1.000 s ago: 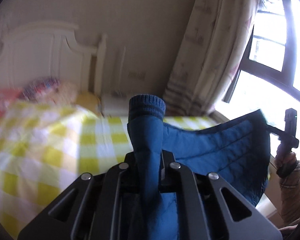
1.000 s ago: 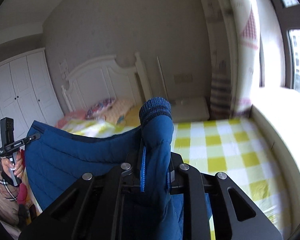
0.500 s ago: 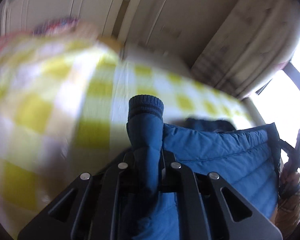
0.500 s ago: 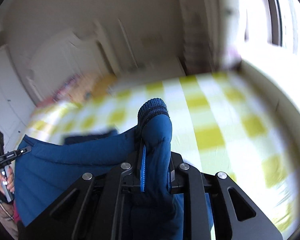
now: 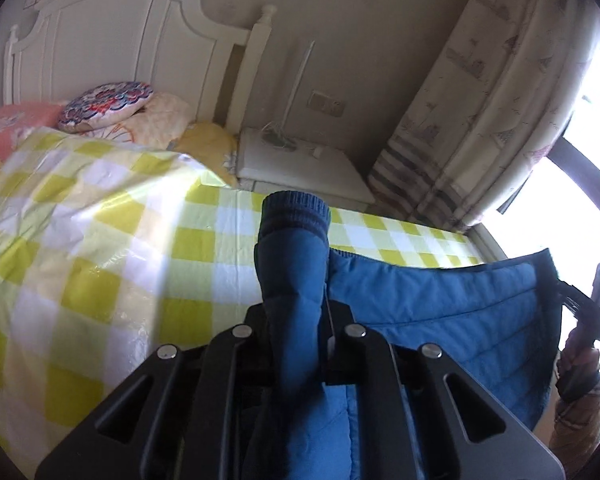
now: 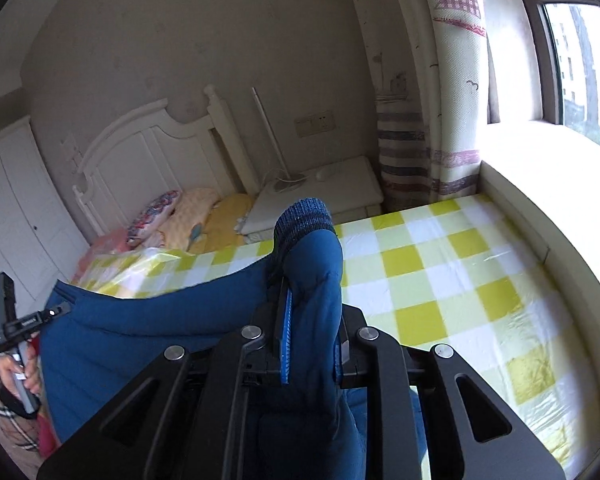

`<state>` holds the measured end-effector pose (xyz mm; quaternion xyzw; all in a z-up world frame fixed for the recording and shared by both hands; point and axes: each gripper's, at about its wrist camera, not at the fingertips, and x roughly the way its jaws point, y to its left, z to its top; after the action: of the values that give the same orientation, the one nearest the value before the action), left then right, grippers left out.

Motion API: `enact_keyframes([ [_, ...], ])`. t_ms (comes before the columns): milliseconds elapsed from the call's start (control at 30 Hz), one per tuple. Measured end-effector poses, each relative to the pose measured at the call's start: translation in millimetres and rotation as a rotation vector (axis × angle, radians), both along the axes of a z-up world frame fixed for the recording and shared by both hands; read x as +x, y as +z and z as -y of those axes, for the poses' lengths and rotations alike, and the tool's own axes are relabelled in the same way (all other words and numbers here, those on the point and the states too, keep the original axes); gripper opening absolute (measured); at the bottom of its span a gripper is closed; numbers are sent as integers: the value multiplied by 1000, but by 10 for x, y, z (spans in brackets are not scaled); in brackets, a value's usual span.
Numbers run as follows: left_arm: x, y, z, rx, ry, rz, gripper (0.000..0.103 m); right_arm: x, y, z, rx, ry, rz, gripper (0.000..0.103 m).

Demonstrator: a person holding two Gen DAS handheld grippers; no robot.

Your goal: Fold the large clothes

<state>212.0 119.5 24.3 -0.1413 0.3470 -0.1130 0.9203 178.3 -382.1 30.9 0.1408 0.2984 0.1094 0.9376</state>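
Jacket (image 5: 440, 312) stretched between both hand-held grippers, apparently above bed (image 6: 440, 280).

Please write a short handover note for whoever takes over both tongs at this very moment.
Left tongs: shut on one sleeve of the blue quilted jacket, knit cuff sticking out past the tips.
Right tongs: shut on the other sleeve, its cuff out front likewise.
The jacket hangs stretched between the two tongs above the bed with the yellow checked cover; whether its lower edge touches the bed cannot be seen.
Done: both sleeves gripped, jacket spread wide.
Left: lay it flat on the cover, then make every fold; no fold shows yet.
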Motion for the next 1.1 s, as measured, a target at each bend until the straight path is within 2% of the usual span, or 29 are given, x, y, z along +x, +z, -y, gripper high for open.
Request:
enact_keyframes([
  [133,260,-270,33,-3,23,-57,13,319,-343,-99,-40,-33,-91,20],
  [267,520,-817,112,54,64,-147,18,622,-951,-197,-70,-70,-235,21],
  [333,584,-1020,119,67,70,-179,24,666,-1151,-165,-24,-71,-286,21],
  [433,582,-1071,36,33,88,-176,31,633,-1177,-100,32,-63,-288,22],
  [500,591,-1075,-6,51,124,-183,55,618,-1170,-96,24,-67,-296,25],
  [533,585,-1079,-49,43,147,-189,61,604,-1156,-96,27,-68,-300,25],
  [600,531,-1031,-161,1,173,-173,84,561,-1099,-79,32,-70,-319,33],
  [633,452,-974,-250,-35,187,-148,88,480,-1021,-53,46,-58,-322,38],
  [667,375,-919,-318,-63,192,-122,94,384,-928,-2,66,-35,-301,48],
  [733,187,-789,-465,-104,178,-76,97,157,-741,138,56,-17,-241,67],
  [767,49,-708,-547,-110,155,-60,97,53,-662,199,50,-19,-212,86],
  [800,-78,-640,-603,-109,129,-46,98,-193,-539,342,44,-25,-152,94],
  [867,-417,-534,-687,-85,73,-12,100,-515,-451,532,42,3,-100,94],
  [967,-911,-537,-730,-30,5,3,100,-1009,-488,748,35,60,-83,94],
  [1100,-1516,-787,-593,19,-87,-46,100,-1602,-838,798,15,112,-160,94],
])
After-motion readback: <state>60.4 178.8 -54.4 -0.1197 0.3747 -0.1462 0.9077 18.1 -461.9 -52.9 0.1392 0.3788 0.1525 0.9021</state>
